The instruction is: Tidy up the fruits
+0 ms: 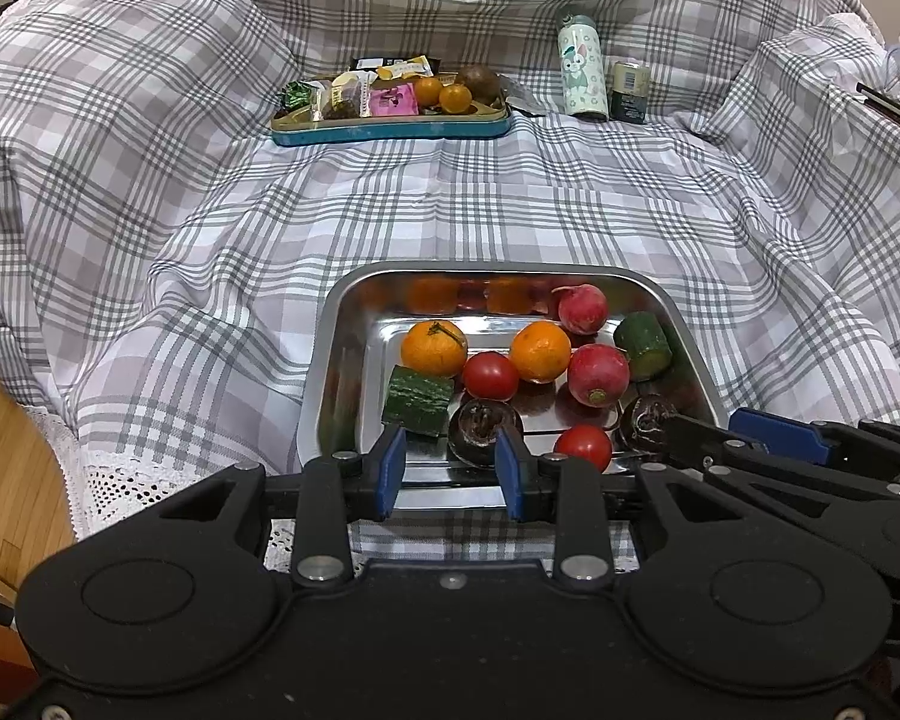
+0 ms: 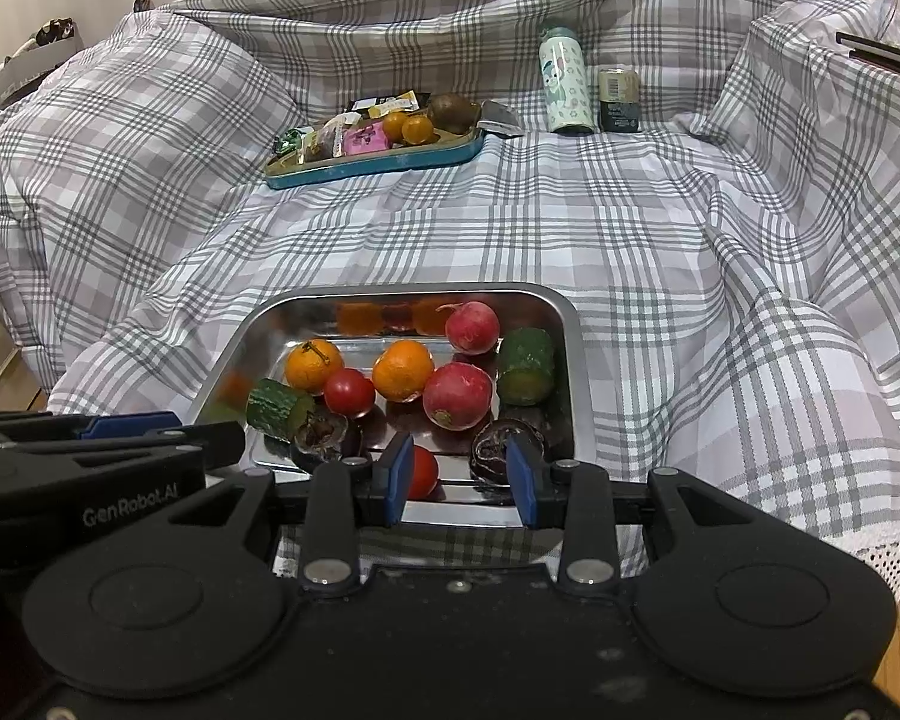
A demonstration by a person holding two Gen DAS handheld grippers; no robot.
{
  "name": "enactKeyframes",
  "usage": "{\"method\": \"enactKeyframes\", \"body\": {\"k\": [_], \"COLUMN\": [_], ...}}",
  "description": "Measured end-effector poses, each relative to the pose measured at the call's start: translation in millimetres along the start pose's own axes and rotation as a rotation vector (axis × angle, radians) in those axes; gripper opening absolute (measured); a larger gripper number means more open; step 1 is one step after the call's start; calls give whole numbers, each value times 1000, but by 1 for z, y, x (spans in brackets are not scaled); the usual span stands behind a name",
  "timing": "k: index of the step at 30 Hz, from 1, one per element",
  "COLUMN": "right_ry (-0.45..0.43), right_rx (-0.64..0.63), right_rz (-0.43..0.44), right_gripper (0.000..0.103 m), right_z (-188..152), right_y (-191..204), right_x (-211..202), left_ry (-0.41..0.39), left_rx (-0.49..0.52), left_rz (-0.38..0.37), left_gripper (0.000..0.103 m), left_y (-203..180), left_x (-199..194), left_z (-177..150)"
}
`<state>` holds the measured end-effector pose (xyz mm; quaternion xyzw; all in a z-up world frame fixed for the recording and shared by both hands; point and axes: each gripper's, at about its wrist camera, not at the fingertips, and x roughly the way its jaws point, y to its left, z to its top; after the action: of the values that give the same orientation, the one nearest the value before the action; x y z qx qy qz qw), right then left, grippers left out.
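A steel tray [image 1: 330,360] [image 2: 573,360] on the checked cloth holds two oranges [image 1: 434,348] [image 2: 402,370], two tomatoes [image 1: 491,376] [image 2: 348,392], two red radishes [image 1: 597,373] [image 2: 456,396], two cucumber pieces [image 1: 417,400] [image 2: 525,365] and two dark round fruits [image 1: 483,429] [image 2: 497,450]. My left gripper [image 1: 450,465] is open and empty at the tray's near edge, in front of a dark fruit. My right gripper [image 2: 461,477] is open and empty at the near edge, between a tomato [image 2: 421,471] and a dark fruit.
A blue tray [image 1: 390,129] [image 2: 378,165] at the back holds snack packets, two small oranges [image 1: 441,93] and a brown fruit [image 1: 479,81]. A patterned bottle [image 1: 581,69] and a dark can [image 1: 629,90] stand to its right. Wooden floor [image 1: 12,468] lies at the left.
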<state>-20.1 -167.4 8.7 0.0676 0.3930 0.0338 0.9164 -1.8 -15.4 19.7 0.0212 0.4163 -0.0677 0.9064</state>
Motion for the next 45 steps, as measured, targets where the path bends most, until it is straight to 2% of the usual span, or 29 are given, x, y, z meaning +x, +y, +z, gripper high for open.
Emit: {"method": "enactKeyframes", "body": {"k": [27,45], "right_ry": [11,68], "right_rx": [-7,3], "right_rz": [1,11], "right_gripper": [37,37], "right_z": [-1,3], "right_y": [1,-2], "right_x": [3,20], "left_ry": [7,38], "left_rx": [-12,-5], "left_rz": [-5,-9], "left_gripper": [41,41], "left_y": [0,3], "left_x": [1,16], "left_z": [1,3]}}
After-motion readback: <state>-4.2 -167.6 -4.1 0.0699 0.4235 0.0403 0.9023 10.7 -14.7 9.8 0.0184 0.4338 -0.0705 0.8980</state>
